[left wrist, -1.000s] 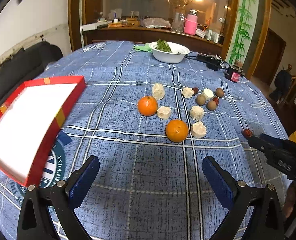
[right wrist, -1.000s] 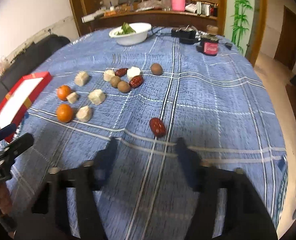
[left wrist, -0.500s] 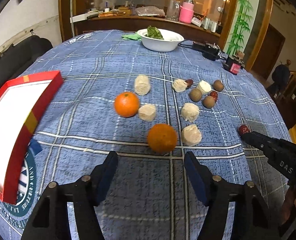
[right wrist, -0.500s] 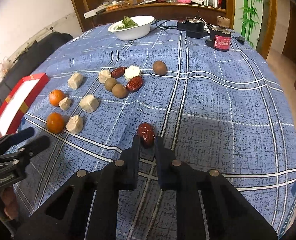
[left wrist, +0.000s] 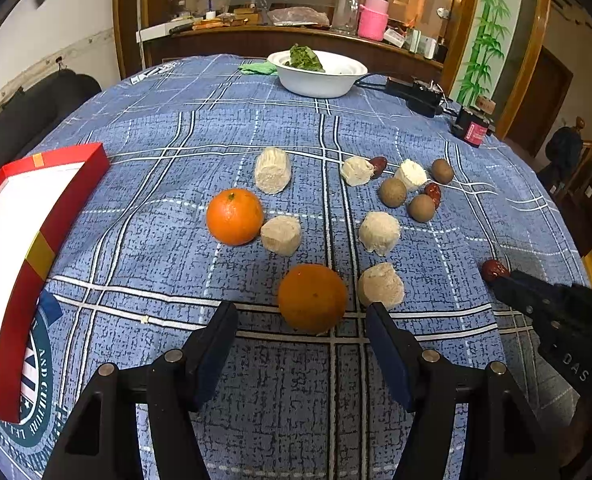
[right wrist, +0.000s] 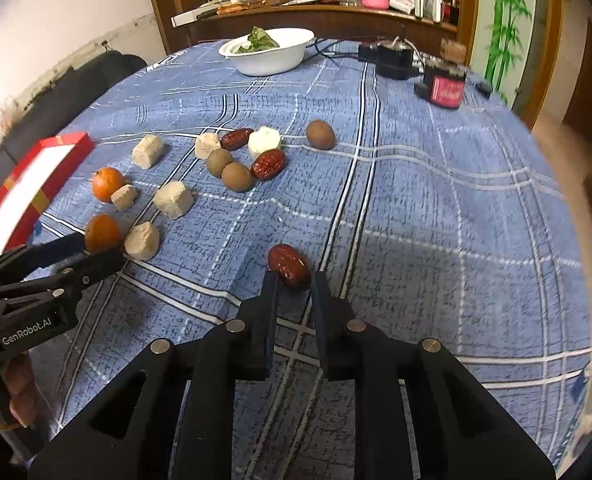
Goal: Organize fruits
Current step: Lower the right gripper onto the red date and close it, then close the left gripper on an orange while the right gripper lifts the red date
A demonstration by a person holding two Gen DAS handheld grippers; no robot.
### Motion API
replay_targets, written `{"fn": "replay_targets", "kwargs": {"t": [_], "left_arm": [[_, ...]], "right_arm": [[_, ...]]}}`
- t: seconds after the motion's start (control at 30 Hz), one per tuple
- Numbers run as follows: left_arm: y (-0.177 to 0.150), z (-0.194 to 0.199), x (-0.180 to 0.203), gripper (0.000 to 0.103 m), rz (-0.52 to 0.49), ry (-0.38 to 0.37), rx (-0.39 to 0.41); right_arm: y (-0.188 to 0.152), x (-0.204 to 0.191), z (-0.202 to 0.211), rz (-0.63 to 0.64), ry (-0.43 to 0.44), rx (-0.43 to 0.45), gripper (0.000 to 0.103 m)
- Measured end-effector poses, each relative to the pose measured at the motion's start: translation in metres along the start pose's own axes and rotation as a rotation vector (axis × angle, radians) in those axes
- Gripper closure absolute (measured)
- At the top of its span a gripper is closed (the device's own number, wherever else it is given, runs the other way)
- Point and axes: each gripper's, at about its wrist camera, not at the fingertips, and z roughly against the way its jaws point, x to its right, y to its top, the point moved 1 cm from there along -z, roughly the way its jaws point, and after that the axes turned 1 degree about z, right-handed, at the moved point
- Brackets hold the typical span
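On the blue checked tablecloth lie two oranges, several pale cake pieces, brown round fruits and red dates. My left gripper (left wrist: 301,314) is open, its jaws on either side of the near orange (left wrist: 312,298), just short of it. The far orange (left wrist: 235,216) lies beyond. My right gripper (right wrist: 293,280) is shut on a lone red date (right wrist: 288,266) at its fingertips, on or just above the cloth. The right gripper also shows in the left wrist view (left wrist: 500,276) with the date (left wrist: 493,270). The left gripper shows in the right wrist view (right wrist: 96,250).
A red box lid with a white inside (left wrist: 36,240) lies at the left table edge. A white bowl with greens (left wrist: 322,74) stands at the far side, with black and red devices and cables (right wrist: 442,84) near it. The table edge falls away on the right.
My left gripper has moved forward up to the near orange and narrowed from wide open. My right gripper closed on the lone red date and holds it.
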Motion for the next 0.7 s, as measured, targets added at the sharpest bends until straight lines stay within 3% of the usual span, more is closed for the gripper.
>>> {"fn": "replay_targets", "kwargs": {"t": [0.1, 0.23, 0.43, 0.53, 0.67, 0.7], "left_arm": [[0.000, -0.001, 0.000, 0.034, -0.002, -0.008, 0.002], [0.001, -0.003, 0.002, 0.025, -0.015, -0.018, 0.006], [0.002, -0.005, 0.003, 0.023, -0.015, -0.022, 0.011], [0.002, -0.005, 0.003, 0.023, -0.015, -0.027, 0.011], [0.004, -0.007, 0.007, 0.024, -0.025, -0.017, 0.012], [0.005, -0.007, 0.006, 0.037, -0.025, -0.026, 0.016]], "right_arm": [[0.007, -0.005, -0.005, 0.050, -0.038, -0.020, 0.087], [0.016, -0.011, -0.017, 0.106, -0.053, -0.047, 0.078], [0.020, -0.007, -0.013, 0.121, -0.042, -0.026, 0.075], [0.025, -0.010, -0.017, 0.153, -0.042, -0.028, 0.066], [0.023, -0.006, -0.024, 0.108, 0.022, -0.034, 0.069], [0.023, -0.004, -0.023, 0.099, 0.028, -0.031, 0.072]]}}
